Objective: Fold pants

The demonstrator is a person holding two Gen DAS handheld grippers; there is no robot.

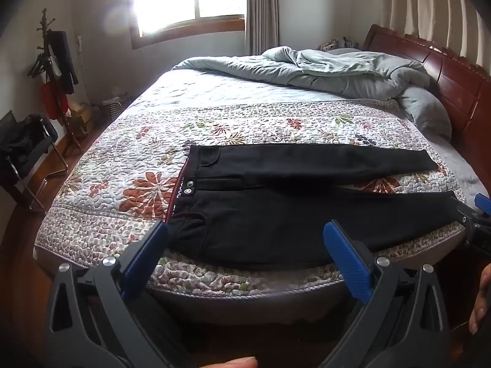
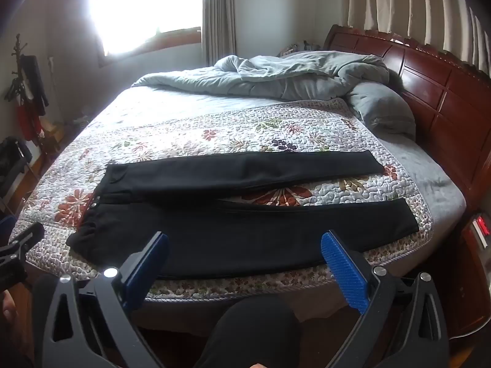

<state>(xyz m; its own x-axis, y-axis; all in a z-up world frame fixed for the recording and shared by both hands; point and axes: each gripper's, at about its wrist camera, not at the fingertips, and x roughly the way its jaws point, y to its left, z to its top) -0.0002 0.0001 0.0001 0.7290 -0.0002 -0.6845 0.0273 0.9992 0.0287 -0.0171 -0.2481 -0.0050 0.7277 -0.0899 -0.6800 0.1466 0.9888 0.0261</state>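
Pants (image 1: 276,214), black, lie flat and unfolded on the floral quilt (image 1: 129,165) near the bed's front edge, waistband to the left, both legs running right with a gap between them. Left wrist view: left gripper (image 1: 245,245) hovers over the near hip and thigh, jaws wide apart, empty, touching no cloth; the right gripper's tip shows at the right margin by the near leg hem. A basket (image 1: 115,105) sits on the floor past the bed, contents unclear. Right wrist view: right gripper (image 2: 244,254) is above the near leg, jaws wide, empty; a red-lit panel (image 2: 482,226) shows only here.
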